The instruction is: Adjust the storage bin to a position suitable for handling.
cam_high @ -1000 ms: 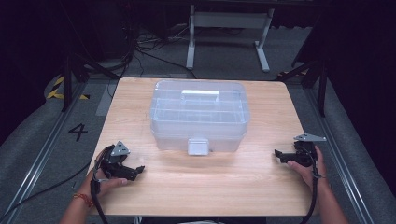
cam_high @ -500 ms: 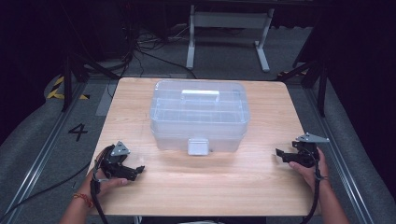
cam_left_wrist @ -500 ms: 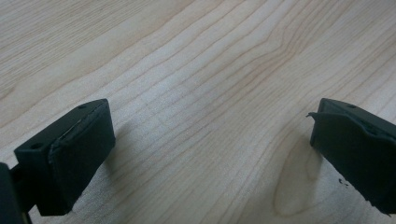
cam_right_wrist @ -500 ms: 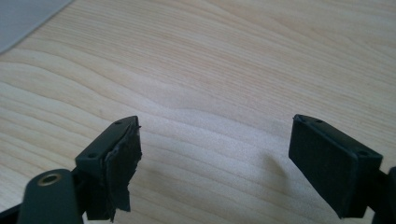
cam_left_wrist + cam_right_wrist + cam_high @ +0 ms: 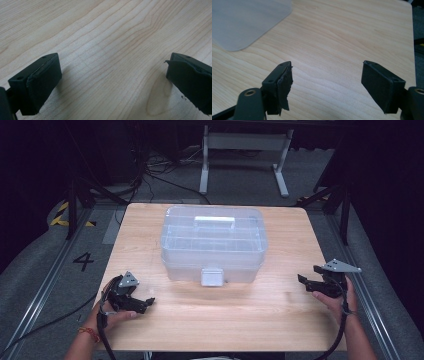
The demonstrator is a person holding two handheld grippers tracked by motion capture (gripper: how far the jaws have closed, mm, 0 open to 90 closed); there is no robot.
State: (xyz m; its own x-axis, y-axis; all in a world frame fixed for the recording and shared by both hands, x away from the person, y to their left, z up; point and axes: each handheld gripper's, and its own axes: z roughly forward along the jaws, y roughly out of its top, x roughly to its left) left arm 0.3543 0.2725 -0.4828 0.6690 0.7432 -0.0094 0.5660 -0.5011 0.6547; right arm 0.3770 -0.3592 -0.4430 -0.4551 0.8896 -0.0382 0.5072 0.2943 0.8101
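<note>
Nothing is handled yet: the clear plastic box (image 5: 214, 245) sits shut at the centre of the table (image 5: 240, 320), latch down, contents unreadable. The left gripper (image 5: 145, 303) rests lower left, jaws apart and empty. The right gripper (image 5: 303, 281), lower right, has just been closing, nothing between.

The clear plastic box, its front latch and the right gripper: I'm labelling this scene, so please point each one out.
Clear plastic box (image 5: 213, 242), high view, on its lid.
Front latch (image 5: 211, 276), high view, middle of the grey tab.
Right gripper (image 5: 325, 86), right gripper view, midway between its open jaws.
</note>
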